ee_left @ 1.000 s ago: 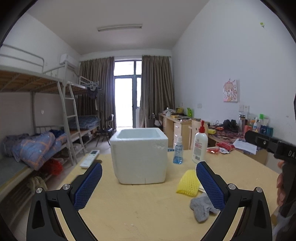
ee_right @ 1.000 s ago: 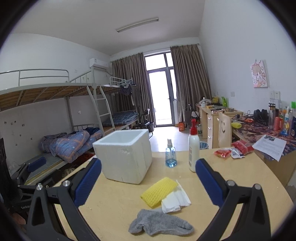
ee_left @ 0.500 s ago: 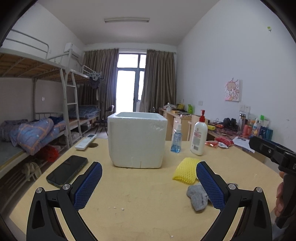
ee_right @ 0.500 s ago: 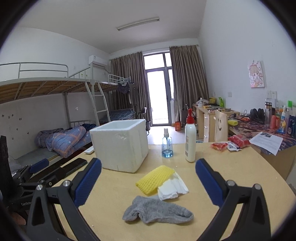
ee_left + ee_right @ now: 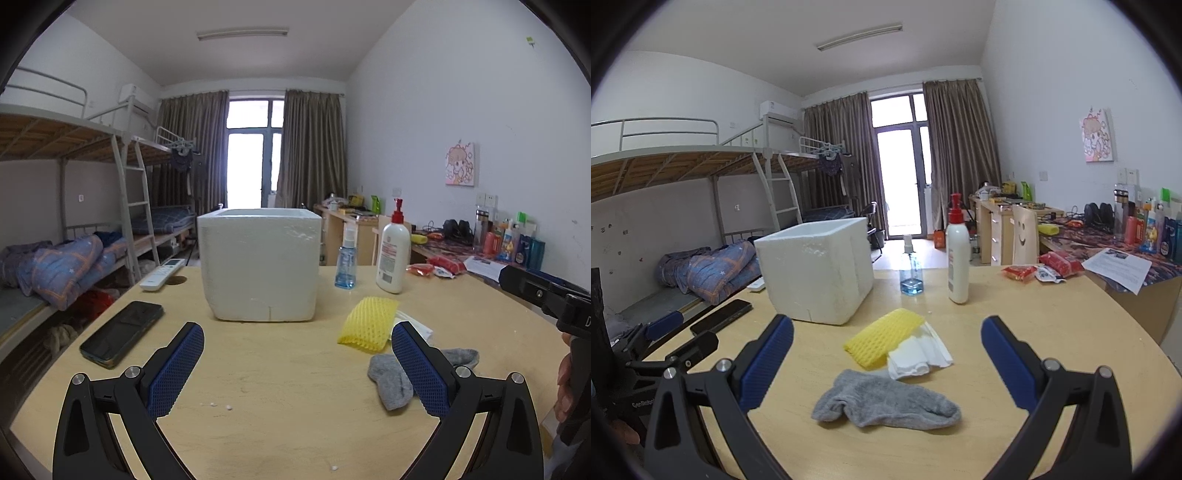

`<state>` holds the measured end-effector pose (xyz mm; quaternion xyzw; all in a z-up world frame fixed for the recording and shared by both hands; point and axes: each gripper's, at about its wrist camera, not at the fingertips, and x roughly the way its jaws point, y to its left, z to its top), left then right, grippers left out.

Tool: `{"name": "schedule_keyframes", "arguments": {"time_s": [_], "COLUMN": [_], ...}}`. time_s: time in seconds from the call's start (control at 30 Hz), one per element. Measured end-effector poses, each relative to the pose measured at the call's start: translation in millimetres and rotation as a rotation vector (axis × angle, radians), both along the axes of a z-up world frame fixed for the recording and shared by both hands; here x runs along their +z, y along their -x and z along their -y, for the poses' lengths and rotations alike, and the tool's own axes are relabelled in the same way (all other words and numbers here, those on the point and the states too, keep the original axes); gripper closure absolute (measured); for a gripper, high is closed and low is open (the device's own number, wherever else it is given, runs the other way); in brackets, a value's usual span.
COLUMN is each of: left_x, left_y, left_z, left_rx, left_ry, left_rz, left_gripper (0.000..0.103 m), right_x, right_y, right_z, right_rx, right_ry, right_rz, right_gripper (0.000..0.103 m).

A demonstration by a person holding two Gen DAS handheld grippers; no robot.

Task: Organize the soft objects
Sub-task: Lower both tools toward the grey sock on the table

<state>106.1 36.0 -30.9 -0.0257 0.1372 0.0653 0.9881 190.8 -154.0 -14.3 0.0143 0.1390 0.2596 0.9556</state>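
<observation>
A grey sock [image 5: 886,403] lies on the wooden table, between my right gripper's [image 5: 886,363] open fingers and just ahead of them; it also shows in the left wrist view [image 5: 391,378]. Beyond it lie a yellow foam net [image 5: 884,338] [image 5: 367,323] and a white folded cloth [image 5: 918,354]. A white foam box [image 5: 260,264] [image 5: 816,269] stands open-topped behind them. My left gripper [image 5: 295,369] is open and empty, facing the box.
A black phone [image 5: 122,334] and a white remote [image 5: 162,273] lie at the table's left. A blue spray bottle [image 5: 345,264] and a lotion pump bottle [image 5: 393,254] stand right of the box. Snack packets [image 5: 1038,267] lie at the far right. Bunk beds [image 5: 74,236] stand left.
Both grippers have lowered and drawn back towards the table's near edge, bringing the phone into view. The sock now sits closer between the right fingers. Both grippers stay open.
</observation>
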Motion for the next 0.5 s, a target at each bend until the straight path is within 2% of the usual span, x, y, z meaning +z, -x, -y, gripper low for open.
{"name": "schedule_keyframes", "arguments": {"time_s": [0.13,0.4,0.5], "left_x": [-2.0,-9.7,-12.8], "left_y": [-8.7,-29.6,-37.7], "left_z": [11.3,46.5,50.9], "left_rx": [-0.058,-0.188,-0.204], "left_ry": [0.009,-0.021,-0.016], "left_rz": [-0.026,-0.098,-0.127], "left_gripper": [0.001,0.001,0.001], "right_x": [-2.4,-4.2,-7.0], "right_y": [-0.4,0.7,-0.9], "right_z": [12.3,41.8,47.0], "right_rx": [-0.029,-0.102,-0.12], "right_ry": [-0.005,-0.011,-0.008], "right_rz": [-0.006,-0.011,-0.018], "right_gripper": [0.0,0.0,0.0]}}
